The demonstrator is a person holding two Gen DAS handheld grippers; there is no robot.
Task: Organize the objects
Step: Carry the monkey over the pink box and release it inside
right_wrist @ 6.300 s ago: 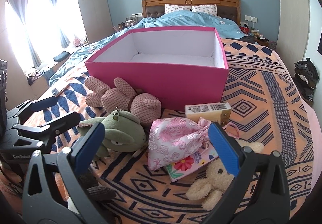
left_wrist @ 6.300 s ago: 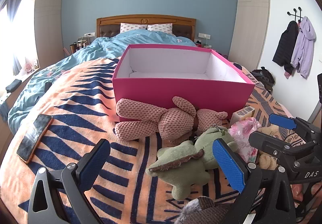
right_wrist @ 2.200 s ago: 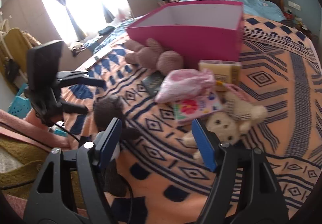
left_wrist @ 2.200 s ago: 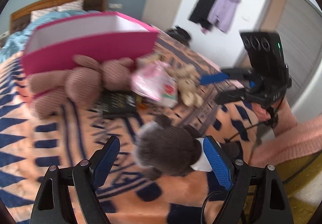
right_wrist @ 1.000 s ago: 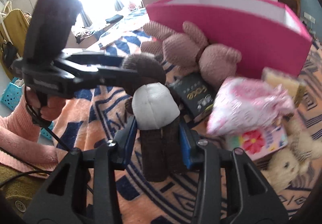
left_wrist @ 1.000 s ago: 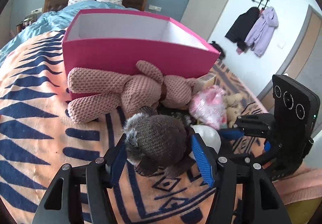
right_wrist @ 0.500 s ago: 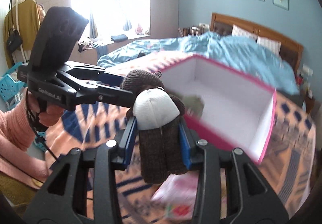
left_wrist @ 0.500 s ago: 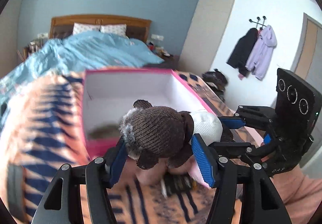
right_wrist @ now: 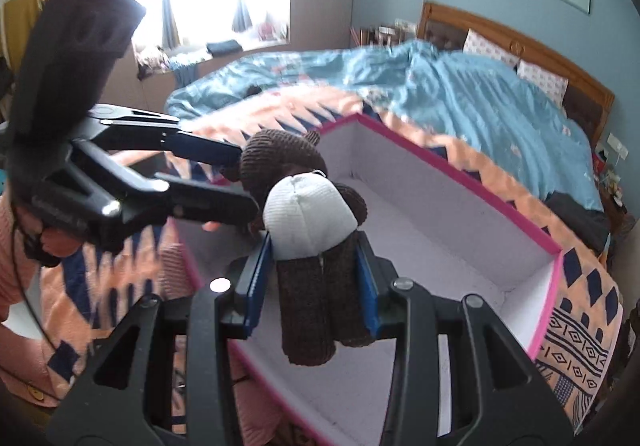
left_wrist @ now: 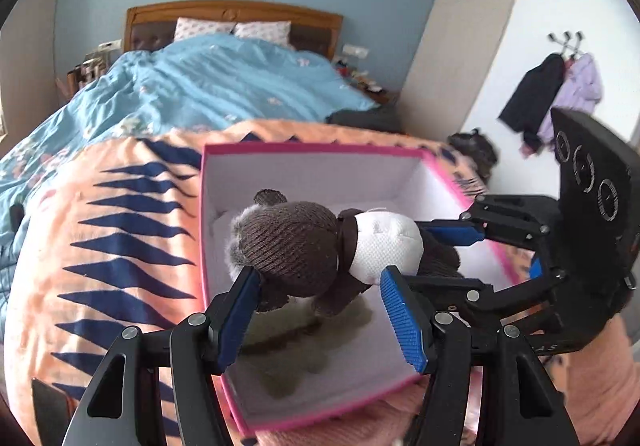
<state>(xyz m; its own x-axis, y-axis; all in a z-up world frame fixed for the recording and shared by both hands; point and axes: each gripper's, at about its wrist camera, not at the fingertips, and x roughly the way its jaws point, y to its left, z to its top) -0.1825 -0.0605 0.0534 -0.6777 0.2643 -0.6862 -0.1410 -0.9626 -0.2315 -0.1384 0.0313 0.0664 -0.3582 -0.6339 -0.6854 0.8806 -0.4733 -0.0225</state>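
Both grippers clamp the same brown knitted plush toy: the left gripper squeezes its round head between the blue pads, and the right gripper pinches its two long legs together. In the left wrist view the right gripper comes in from the side and meets the toy's lower half.

The toy has a dark brown ribbed head with small round ears and a fringe of grey fluff at one side, a white textured belly, and stubby dark brown arms. Its legs hang as two straight knitted tubes below the right gripper's pads. It lies roughly level, stretched between the two grippers.

It is held in the air over the open pink box, whose inside is white. The box sits on the orange and navy patterned blanket of the bed. A blurred olive-green shape lies on the box floor beneath the toy; what it is cannot be told
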